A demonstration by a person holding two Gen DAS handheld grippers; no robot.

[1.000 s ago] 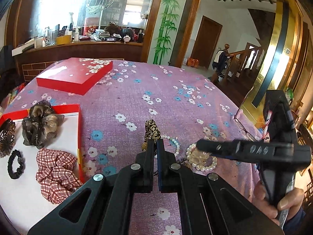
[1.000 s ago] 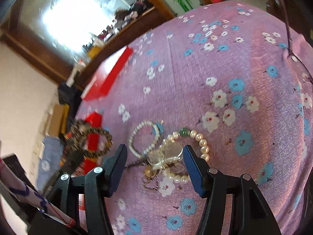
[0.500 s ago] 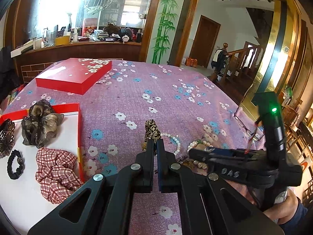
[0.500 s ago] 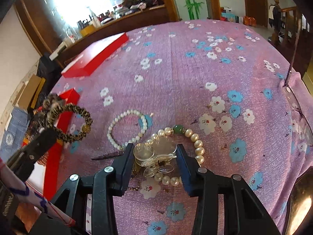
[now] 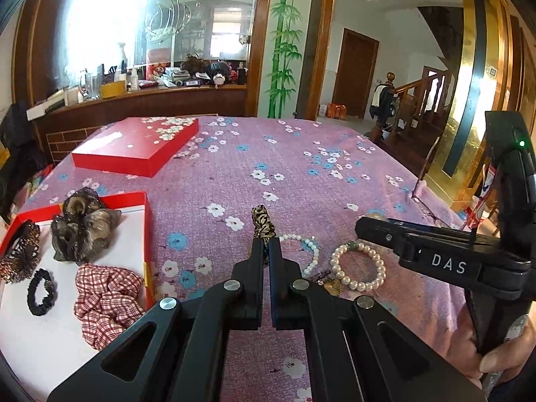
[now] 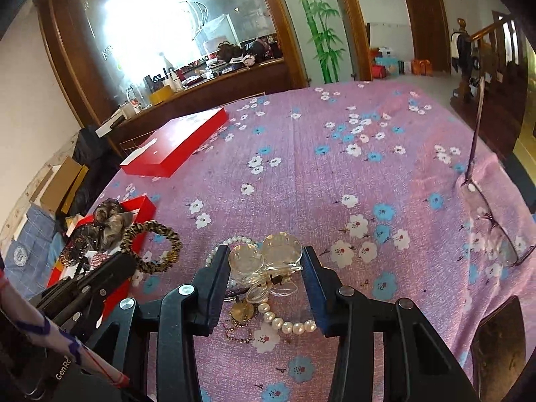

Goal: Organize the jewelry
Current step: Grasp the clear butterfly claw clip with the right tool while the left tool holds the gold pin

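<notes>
1. Leopard-print fabric, a hair tie (image 5: 263, 222), sat pinched in the left gripper (image 5: 266, 251), whose jaws were pressed together on it above the bench.
2. Clear plastic, a hair clip with two round discs (image 6: 265, 261), sat between the jaws of the right gripper (image 6: 266, 268); they stood apart on either side of it, and I could not tell whether they pressed it.
3. By my reading, the step in hand was lifting loose pieces from the pile and carrying them to the open red box (image 5: 142, 201), which already held a brown scrunchie (image 5: 83, 227), a checked scrunchie (image 5: 104, 296) and a small black band (image 5: 40, 291).
4. Next, the left gripper would likely need to swing over the box and release.
5. Left on the cloth were a large pearl bracelet (image 5: 358, 266) and a small pearl bracelet (image 5: 308, 249), just beside each other.
6. Purple floral cloth (image 6: 301, 167) covered the bench; a red lid (image 6: 177, 147) lay at the far side, spectacles (image 6: 485, 214) at the right edge, with a mirror and a bamboo mural beyond.
</notes>
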